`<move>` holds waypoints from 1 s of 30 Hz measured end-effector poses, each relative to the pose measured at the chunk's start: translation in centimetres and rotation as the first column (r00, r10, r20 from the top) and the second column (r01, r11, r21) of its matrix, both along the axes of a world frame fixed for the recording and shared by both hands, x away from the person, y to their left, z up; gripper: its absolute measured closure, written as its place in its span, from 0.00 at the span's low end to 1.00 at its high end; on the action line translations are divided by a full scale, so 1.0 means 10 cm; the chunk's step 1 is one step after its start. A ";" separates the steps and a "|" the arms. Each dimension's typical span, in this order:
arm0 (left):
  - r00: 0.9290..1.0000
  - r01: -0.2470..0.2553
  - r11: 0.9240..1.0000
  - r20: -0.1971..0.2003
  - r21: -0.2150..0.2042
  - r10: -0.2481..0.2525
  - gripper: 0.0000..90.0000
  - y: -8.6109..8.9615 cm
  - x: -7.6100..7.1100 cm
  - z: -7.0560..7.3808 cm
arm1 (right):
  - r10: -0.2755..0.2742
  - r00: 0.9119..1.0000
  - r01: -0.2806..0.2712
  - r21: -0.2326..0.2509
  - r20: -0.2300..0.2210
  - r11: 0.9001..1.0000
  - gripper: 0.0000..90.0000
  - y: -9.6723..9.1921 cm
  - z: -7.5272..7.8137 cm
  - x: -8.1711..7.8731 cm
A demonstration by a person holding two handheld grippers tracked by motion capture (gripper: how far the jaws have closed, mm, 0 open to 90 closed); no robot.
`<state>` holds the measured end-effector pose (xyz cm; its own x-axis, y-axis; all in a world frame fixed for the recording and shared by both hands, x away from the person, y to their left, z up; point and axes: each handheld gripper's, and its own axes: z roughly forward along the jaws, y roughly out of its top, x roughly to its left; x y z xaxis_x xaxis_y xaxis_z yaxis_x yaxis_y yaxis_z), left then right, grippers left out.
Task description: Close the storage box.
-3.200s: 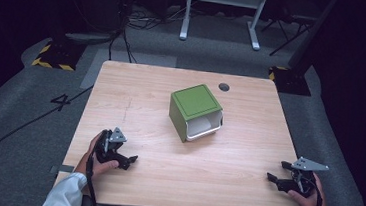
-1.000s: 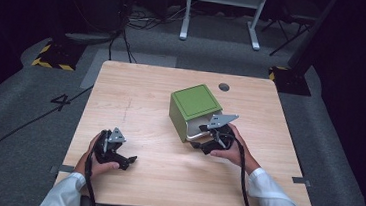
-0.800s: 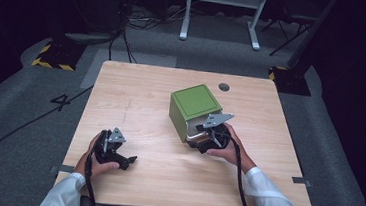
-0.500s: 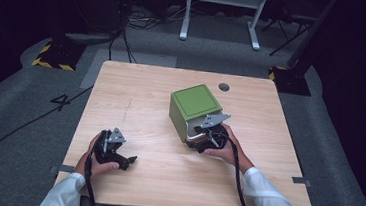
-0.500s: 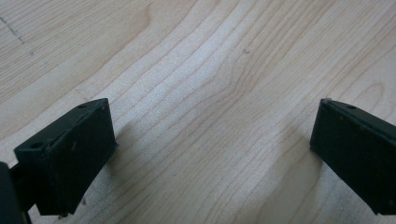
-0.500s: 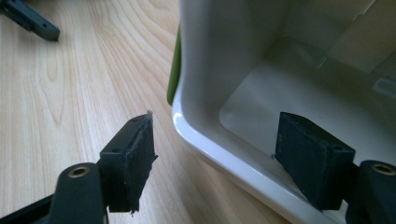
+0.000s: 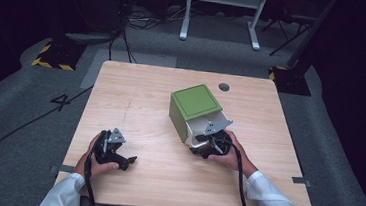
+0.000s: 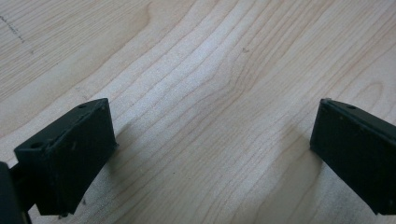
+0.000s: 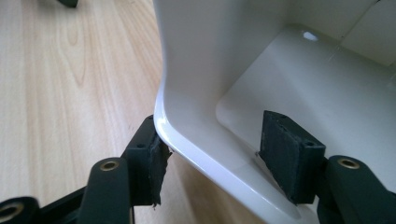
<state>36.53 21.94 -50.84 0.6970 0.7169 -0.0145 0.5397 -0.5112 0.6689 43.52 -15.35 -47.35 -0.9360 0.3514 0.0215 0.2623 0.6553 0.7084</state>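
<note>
Two grippers are seen from above on the wooden table (image 7: 145, 105). The left gripper (image 7: 124, 160) is held low near the front edge, well apart from the green box (image 7: 196, 101) that stands near the middle. The right gripper (image 7: 198, 147) is placed at the white drawer (image 7: 206, 130) that juts from the box's front.

How that gripper meets the drawer is made plain in the right gripper view: one jaw is set outside the drawer's front wall (image 9: 196, 140), touching it, the other inside with a gap left, so the wall is straddled but not yet clamped. From above, this contact is hidden by the hand (image 7: 226, 154).

In the left gripper view, the jaws are spread wide over bare wood.
</note>
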 end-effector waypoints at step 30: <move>1.000 -0.002 1.000 0.003 0.007 0.002 0.00 0.00 0.00 0.00 | 0.062 0.998 -0.062 -0.004 -0.013 0.998 0.50 -0.31 -0.07 -0.43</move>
